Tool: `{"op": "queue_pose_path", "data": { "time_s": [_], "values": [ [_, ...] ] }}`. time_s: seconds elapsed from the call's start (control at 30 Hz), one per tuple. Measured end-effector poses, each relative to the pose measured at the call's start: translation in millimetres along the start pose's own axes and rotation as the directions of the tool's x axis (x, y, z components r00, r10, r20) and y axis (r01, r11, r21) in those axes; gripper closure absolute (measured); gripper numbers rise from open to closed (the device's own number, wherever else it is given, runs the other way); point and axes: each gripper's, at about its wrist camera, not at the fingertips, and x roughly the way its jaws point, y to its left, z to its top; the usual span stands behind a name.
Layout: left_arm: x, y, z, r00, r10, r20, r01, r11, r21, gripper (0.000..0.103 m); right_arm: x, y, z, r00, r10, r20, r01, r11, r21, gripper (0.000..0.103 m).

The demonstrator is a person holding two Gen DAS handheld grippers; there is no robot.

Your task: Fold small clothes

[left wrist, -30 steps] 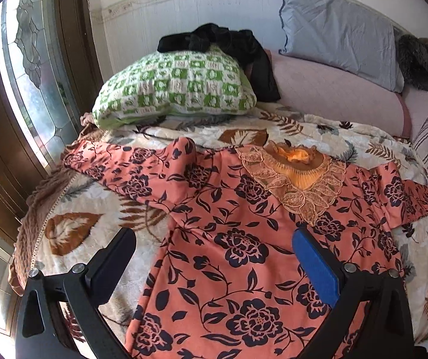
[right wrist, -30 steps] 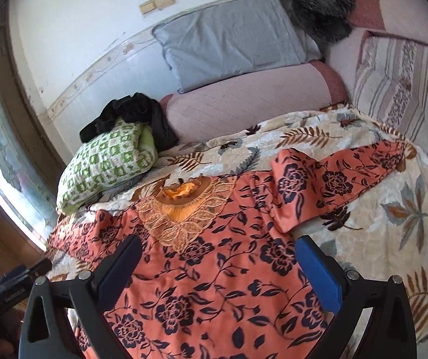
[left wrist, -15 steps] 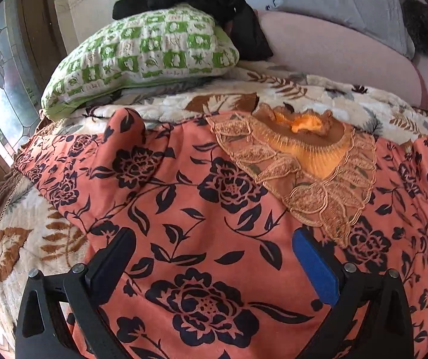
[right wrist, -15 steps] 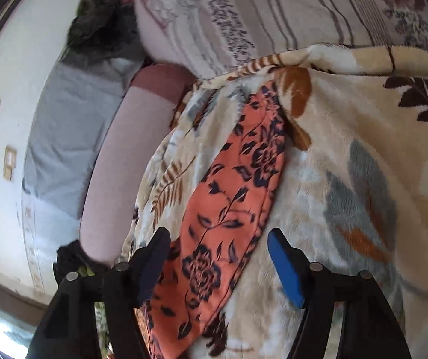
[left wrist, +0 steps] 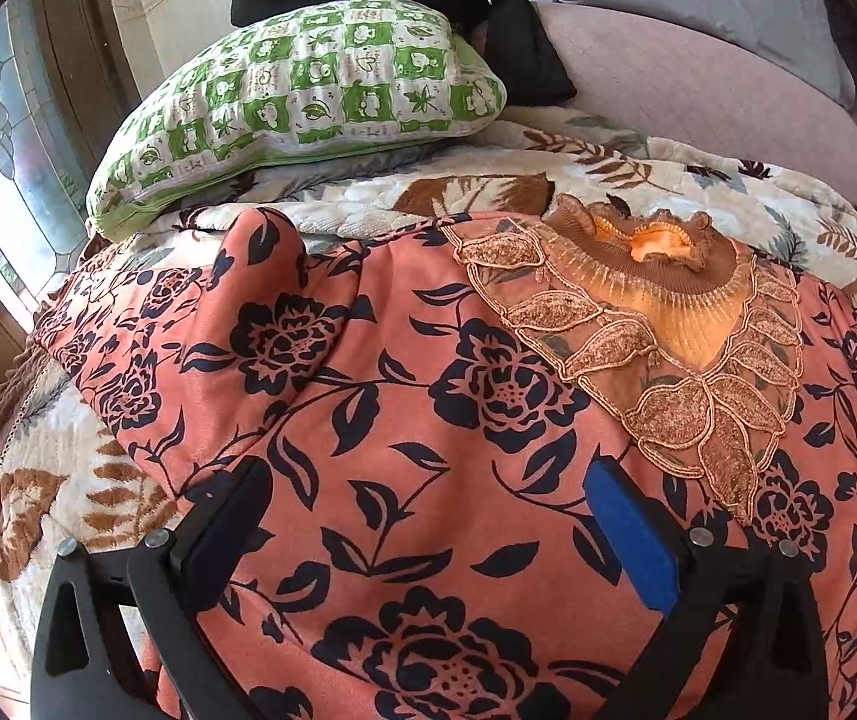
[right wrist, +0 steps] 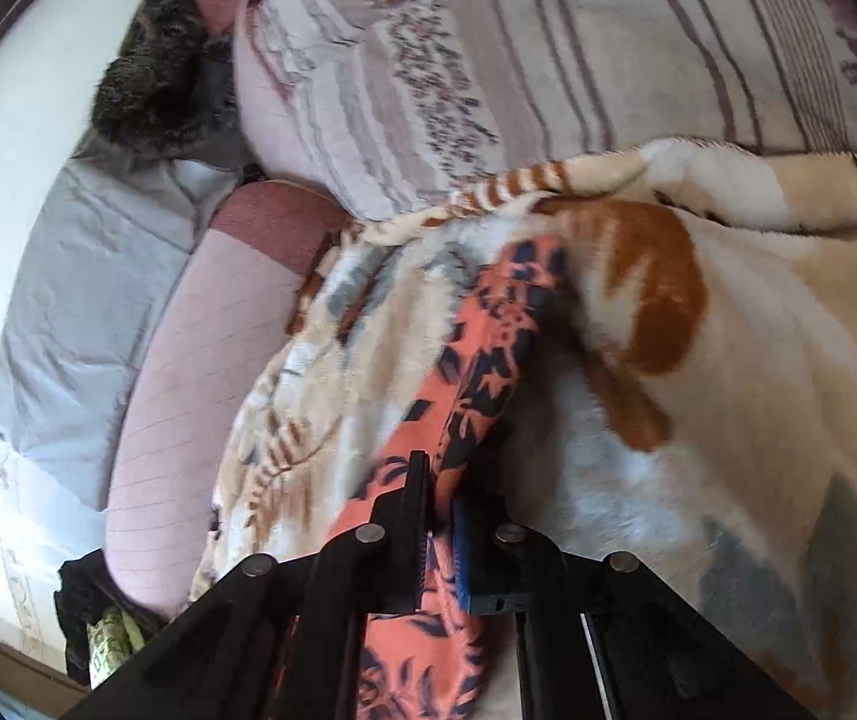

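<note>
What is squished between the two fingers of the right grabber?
A sleeve of the orange flowered top, pinched in the shut right gripper. The right wrist view shows it.

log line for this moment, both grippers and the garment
left gripper: open, over floral top body | right gripper: shut on sleeve | top: flat on leaf blanket | fold: not yet made

Dress (left wrist: 428,432): spread flat on blanket (left wrist: 638,168), neckline (left wrist: 662,240) toward far end.
Pillow (left wrist: 308,90): behind dress, at far left, on blanket edge.
Dark garment (left wrist: 488,12): behind and partly on pillow.
Cushion (left wrist: 698,78): behind blanket, right of pillow.
Sleeve (right wrist: 488,360): stretched over blanket, pinched at near end between right hand-held gripper (right wrist: 437,546) pads.
Left hand-held gripper (left wrist: 428,528): spread wide over dress chest.
</note>
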Motion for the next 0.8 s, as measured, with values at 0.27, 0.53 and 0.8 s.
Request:
{"op": "queue_pose_path", "data": {
  "time_s": [0.27, 0.53, 0.8],
  "values": [
    [-27.3, 62.8, 11.2, 0.998, 0.046, 0.048, -0.039, 0.988, -0.148, 0.0, -55.4, 165.2, -79.5, 0.945, 0.298, -0.133, -0.321, 0.922, -0.217, 0.096],
    [-24.5, 147.8, 11.9, 0.985, 0.173, 0.001, -0.165, 0.94, -0.298, 0.0, -31.5, 283.2, -278.3, 0.873, 0.268, -0.407, -0.438, 0.799, -0.413, 0.096],
    [-15.1, 206.6, 10.6, 0.977, 0.196, -0.077, -0.211, 0.894, -0.395, 0.0, 24.0, 289.2, -465.6, 0.709, 0.095, -0.699, -0.473, 0.799, -0.371, 0.084]
  ]
}}
